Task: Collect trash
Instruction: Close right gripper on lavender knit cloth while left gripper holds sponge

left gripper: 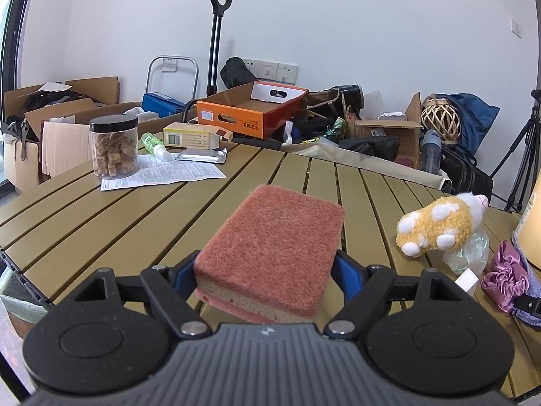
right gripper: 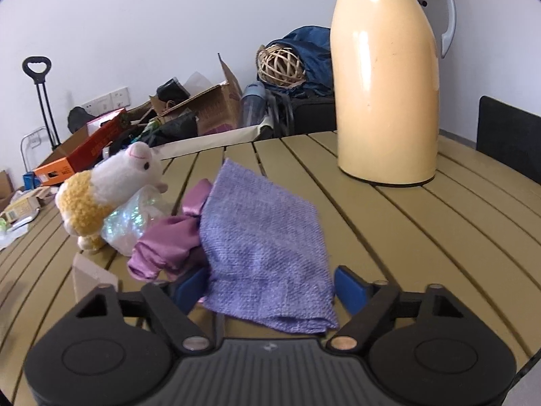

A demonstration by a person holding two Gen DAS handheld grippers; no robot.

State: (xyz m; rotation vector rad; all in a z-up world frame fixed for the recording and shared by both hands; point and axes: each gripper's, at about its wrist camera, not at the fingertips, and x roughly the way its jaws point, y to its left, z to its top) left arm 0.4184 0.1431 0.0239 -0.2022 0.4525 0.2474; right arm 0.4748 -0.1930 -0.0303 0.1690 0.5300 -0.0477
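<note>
Left hand-held gripper (left gripper: pixel 267 270) clamped on sponge (left gripper: pixel 270 247) above table (left gripper: pixel 101 220). Right hand-held gripper (right gripper: pixel 270 287) astride cloth (right gripper: pixel 267 247), right pad clear; grip uncertain. Thermos (right gripper: pixel 385 84) ahead-right.

1 sponge (left gripper: pixel 270 250), 1 cloth (right gripper: pixel 267 253), 1 plush (left gripper: pixel 436 225), 1 jar (left gripper: pixel 114 147).

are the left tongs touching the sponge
Touching. The left wrist view shows the left tongs with both blue pads pressed against the sponge, holding it off the table.
</note>
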